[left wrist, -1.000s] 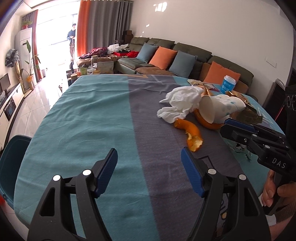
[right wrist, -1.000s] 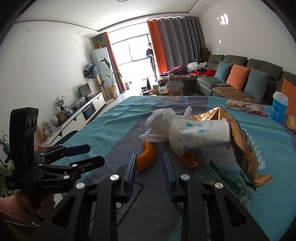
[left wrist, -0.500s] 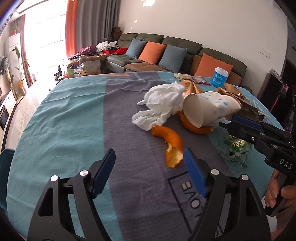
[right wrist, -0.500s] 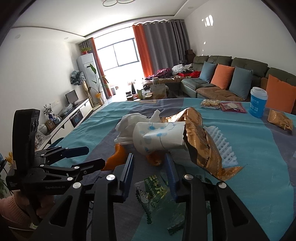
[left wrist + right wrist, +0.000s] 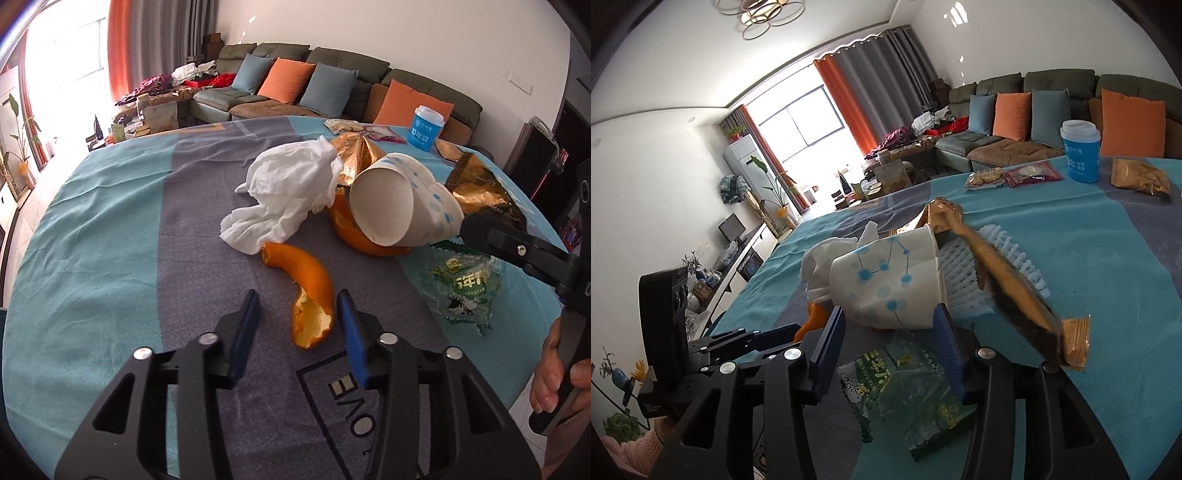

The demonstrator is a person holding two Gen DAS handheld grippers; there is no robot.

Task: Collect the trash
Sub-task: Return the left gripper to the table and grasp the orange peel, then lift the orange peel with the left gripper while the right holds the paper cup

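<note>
1. Your teal and grey cloth-covered table point(image 5: 92, 236) carries the trash heaped toward its right edge, likely so that it is within easy reach
2. White crumpled tissue point(image 5: 291, 192) and the tipped white paper cup with blue dots point(image 5: 886, 282) lean together; only the right view shows white foam netting point(image 5: 997, 266) behind
3. Your left gripper point(image 5: 299, 308) is closing, curved orange peel strip point(image 5: 308, 288) between unpressed pads
4. Your right gripper point(image 5: 888, 326) is opening over the clear green-printed wrapper point(image 5: 905, 387), gripping nothing

Bright daylight, window point(image 5: 812, 122) blown out; sharp focus, fisheye-bent dark edges
</note>
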